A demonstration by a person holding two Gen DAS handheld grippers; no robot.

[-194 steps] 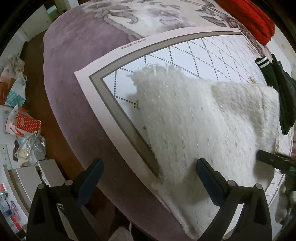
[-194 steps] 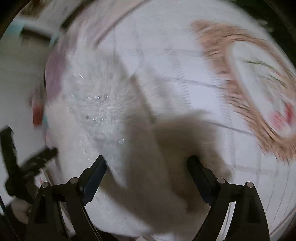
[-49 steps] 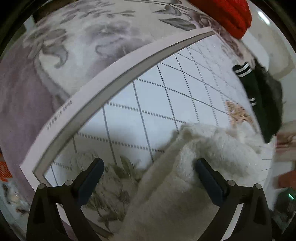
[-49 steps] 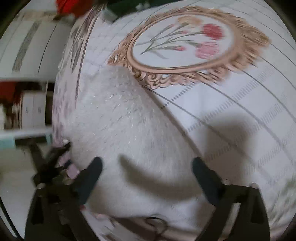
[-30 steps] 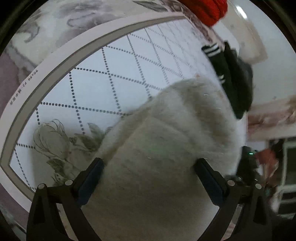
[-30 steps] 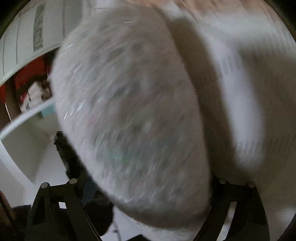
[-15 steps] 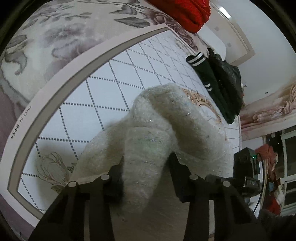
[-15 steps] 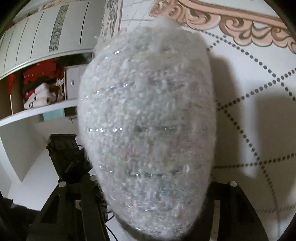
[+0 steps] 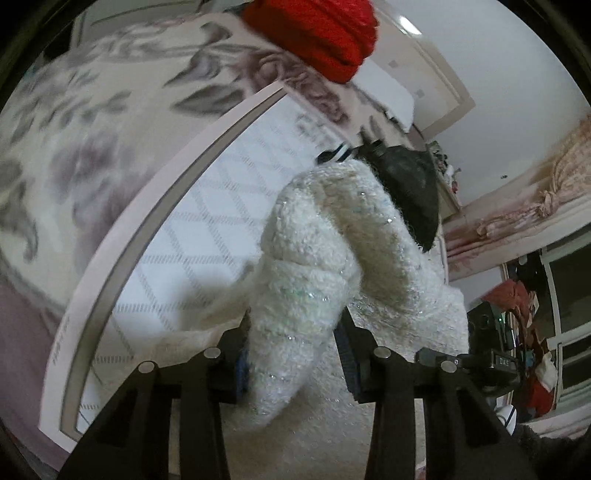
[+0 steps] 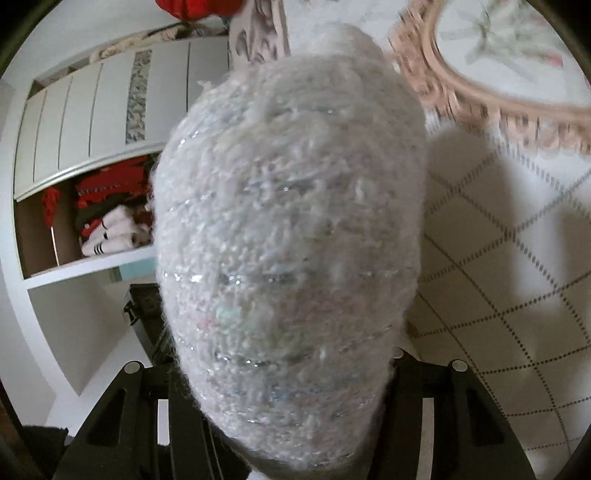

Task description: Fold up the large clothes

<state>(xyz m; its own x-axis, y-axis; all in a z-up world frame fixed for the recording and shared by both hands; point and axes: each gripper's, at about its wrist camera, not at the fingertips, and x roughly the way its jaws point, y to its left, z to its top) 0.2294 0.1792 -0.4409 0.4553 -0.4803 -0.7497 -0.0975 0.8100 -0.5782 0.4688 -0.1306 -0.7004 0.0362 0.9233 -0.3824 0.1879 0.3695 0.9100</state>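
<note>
While both grippers are up off the bed, the white fuzzy sweater (image 9: 317,280) hangs bunched between them above the diamond-patterned mat (image 9: 207,221). The left gripper (image 9: 295,354) has its jaws pinched narrow on a thick fold; that fold runs lengthwise from the jaws toward 1 o'clock in its view, with the tip pointing at the dark clothes (image 9: 410,184) beyond. The right gripper (image 10: 280,391) has its jaws about half open and closing on a fatter wad of the sweater, which fills the middle of its view and stands long from 6 to 12 o'clock. At 12 o'clock in the left view a red knit (image 9: 317,33) lies on the flowered bedspread (image 9: 110,110). In the right view a pink oval frame pattern (image 10: 480,96) sits at 2 o'clock, open shelves (image 10: 92,221) at 9.
</note>
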